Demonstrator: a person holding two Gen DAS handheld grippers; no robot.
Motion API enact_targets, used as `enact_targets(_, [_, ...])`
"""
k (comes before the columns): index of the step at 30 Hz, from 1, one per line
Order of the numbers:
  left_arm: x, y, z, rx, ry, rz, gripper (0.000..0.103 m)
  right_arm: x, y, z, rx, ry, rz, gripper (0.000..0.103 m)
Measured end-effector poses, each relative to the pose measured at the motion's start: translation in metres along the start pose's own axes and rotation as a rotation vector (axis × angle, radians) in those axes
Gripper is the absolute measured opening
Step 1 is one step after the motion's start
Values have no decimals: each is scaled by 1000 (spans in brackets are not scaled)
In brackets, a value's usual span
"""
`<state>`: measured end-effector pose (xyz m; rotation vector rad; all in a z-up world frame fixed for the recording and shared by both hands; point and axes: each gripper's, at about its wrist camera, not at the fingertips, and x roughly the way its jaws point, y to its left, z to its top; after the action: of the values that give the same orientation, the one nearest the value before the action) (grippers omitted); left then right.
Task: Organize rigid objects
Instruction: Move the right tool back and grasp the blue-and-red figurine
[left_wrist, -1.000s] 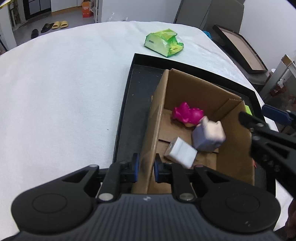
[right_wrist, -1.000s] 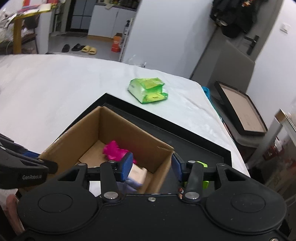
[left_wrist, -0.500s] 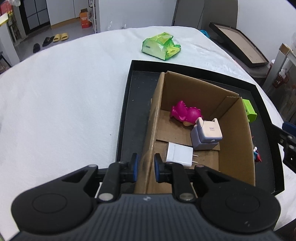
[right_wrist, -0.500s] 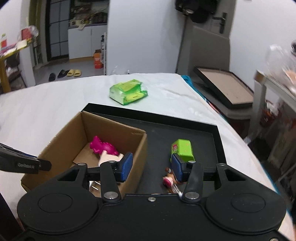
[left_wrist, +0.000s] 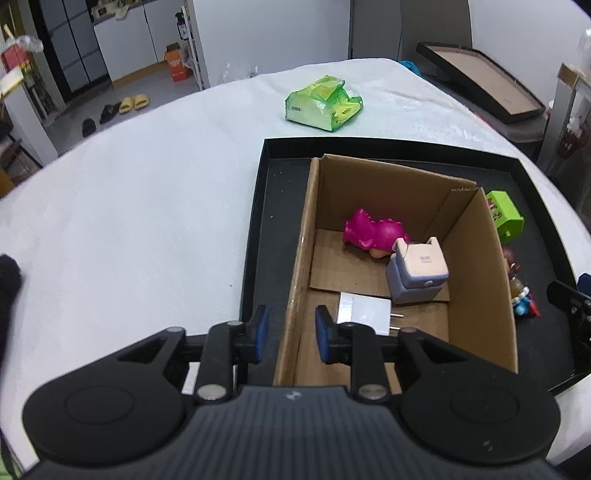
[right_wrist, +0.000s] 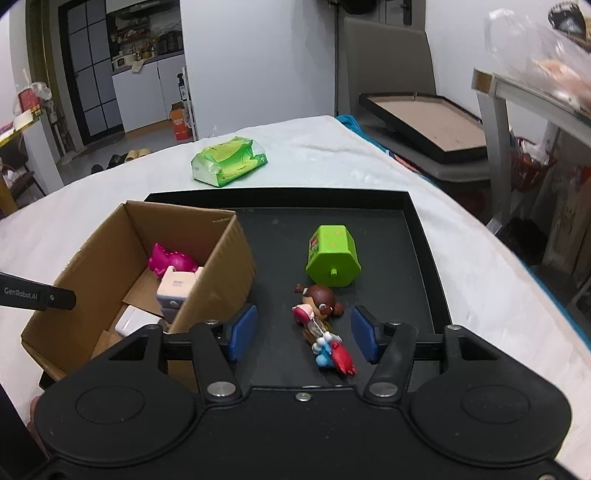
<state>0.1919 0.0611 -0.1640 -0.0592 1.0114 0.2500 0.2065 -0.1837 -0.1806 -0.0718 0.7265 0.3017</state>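
A cardboard box (left_wrist: 306, 236) (right_wrist: 218, 266) stands in a black tray (left_wrist: 258, 221) (right_wrist: 421, 236). It holds a pink toy (left_wrist: 373, 233) (right_wrist: 170, 260), a lilac-and-cream cube device (left_wrist: 419, 271) (right_wrist: 175, 286) and a white charger (left_wrist: 364, 310) (right_wrist: 127, 321). My left gripper (left_wrist: 289, 334) straddles the box's left wall, jaws open a little around it without pressing. My right gripper (right_wrist: 301, 332) is open on either side of a doll figurine (right_wrist: 323, 323) (left_wrist: 521, 291) lying on the tray. A green toy (right_wrist: 330, 256) (left_wrist: 504, 216) lies beyond it.
A green packet (left_wrist: 323, 103) (right_wrist: 229, 160) lies on the white tablecloth (left_wrist: 129, 206) beyond the tray. A framed board (right_wrist: 428, 123) leans at the far right, beside a glass-topped table (right_wrist: 532, 96). The right gripper shows at the left wrist view's right edge (left_wrist: 570, 306).
My right gripper swung from over the box to the tray's right side and opened wide around the doll. My left gripper's jaws loosened on the box wall.
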Motion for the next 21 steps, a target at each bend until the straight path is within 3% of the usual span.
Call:
enact_targets(8, [-1, -14, 0, 52, -17, 74, 38, 14, -23, -15, 96, 24, 43, 61])
enact_targets(16, [3, -20, 2, 61, 3, 100, 40, 42, -29, -23, 133, 76, 55, 61])
enact_targets(21, [7, -26, 5, 72, 7, 110, 40, 63, -30, -27, 121, 126, 19, 61])
